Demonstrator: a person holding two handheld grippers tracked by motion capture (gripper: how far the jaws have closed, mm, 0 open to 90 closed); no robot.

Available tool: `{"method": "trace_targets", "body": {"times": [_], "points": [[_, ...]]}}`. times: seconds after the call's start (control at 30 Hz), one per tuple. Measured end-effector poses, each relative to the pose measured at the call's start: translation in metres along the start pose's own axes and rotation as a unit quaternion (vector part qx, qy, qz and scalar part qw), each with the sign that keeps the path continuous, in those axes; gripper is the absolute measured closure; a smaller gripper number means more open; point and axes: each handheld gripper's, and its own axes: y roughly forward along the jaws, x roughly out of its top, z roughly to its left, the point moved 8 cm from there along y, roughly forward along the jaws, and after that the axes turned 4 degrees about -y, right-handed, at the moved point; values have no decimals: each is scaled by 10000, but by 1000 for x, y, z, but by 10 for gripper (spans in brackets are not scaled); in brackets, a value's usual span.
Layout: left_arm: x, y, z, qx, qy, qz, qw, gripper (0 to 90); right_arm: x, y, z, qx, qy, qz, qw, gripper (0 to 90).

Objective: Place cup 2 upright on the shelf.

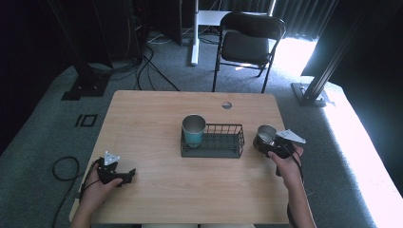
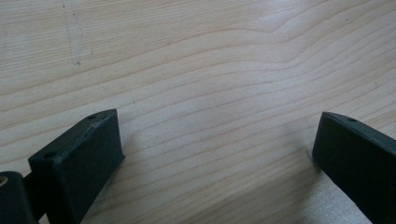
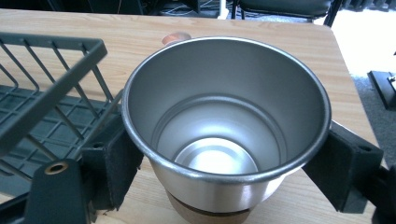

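Note:
A steel cup [image 1: 266, 136] [image 3: 224, 126] stands upright on the wooden table [image 1: 157, 118], just right of a black wire basket [image 1: 227, 147] [image 3: 42, 84]. My right gripper [image 1: 269, 145] [image 3: 233, 163] is shut on this cup, one jaw on each side of its wall. A second steel cup with a teal sleeve [image 1: 194, 129] stands in the left end of the basket. My left gripper [image 1: 124, 176] [image 2: 215, 154] rests low over bare wood at the table's front left, open, with nothing between its jaws.
A round cable hole [image 1: 226, 105] sits near the table's far edge. A black folding chair [image 1: 247, 42] stands beyond the table. Cables and dark frame legs [image 1: 85, 80] lie on the grey floor at left.

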Motion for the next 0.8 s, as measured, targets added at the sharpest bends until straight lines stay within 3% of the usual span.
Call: {"method": "trace_targets", "body": {"times": [0.8], "points": [[0, 0, 0, 0, -3, -1, 10000, 22, 40, -18, 10, 163, -100, -246, 9995, 178]]}}
